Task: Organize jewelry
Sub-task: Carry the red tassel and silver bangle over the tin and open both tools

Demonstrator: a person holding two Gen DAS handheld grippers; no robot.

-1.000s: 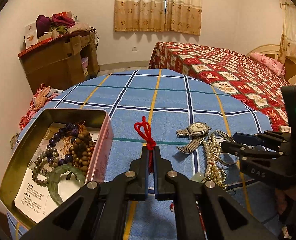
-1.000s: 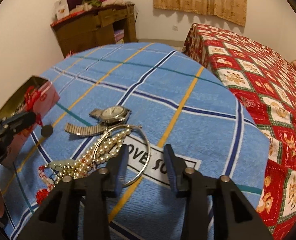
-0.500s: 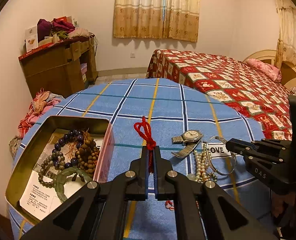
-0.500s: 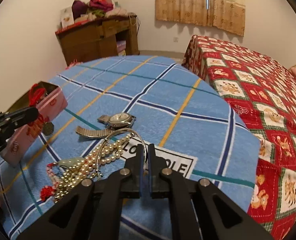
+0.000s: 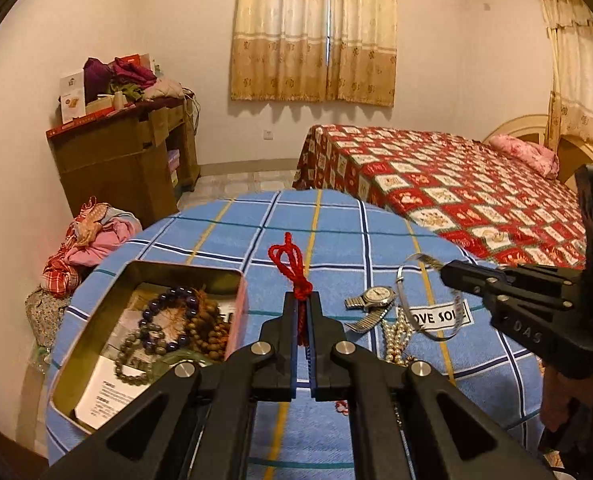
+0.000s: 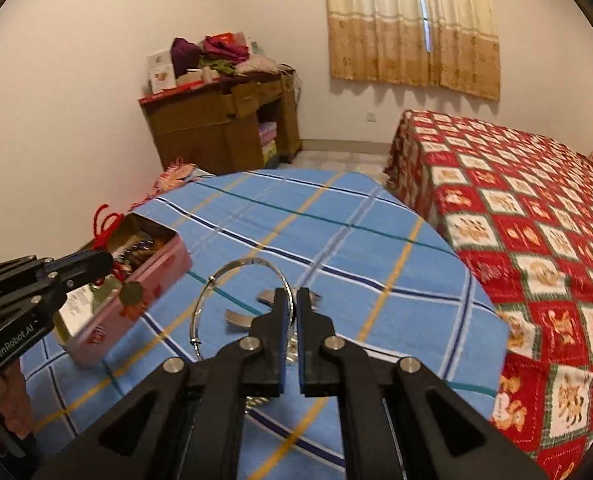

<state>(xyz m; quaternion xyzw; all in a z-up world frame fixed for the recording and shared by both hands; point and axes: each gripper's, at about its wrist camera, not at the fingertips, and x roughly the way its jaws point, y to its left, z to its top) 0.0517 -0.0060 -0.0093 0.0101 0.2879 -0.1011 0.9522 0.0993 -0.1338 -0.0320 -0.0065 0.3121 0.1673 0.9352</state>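
Note:
My left gripper is shut on a red cord necklace, held above the table to the right of the open tin box; its coin pendant hangs below the fingers. The tin holds bead bracelets. My right gripper is shut on a silver bangle and holds it lifted above the table; the bangle also shows in the left wrist view. A wristwatch and a pearl strand lie on the blue plaid cloth.
The round table stands next to a bed with a red patterned cover on the right. A wooden desk piled with clothes is at the back left. A heap of cloth lies on the floor by the wall.
My right gripper closed on the silver bangle and lifted it off the table. Both grippers rose higher, the left one still holding the red cord.

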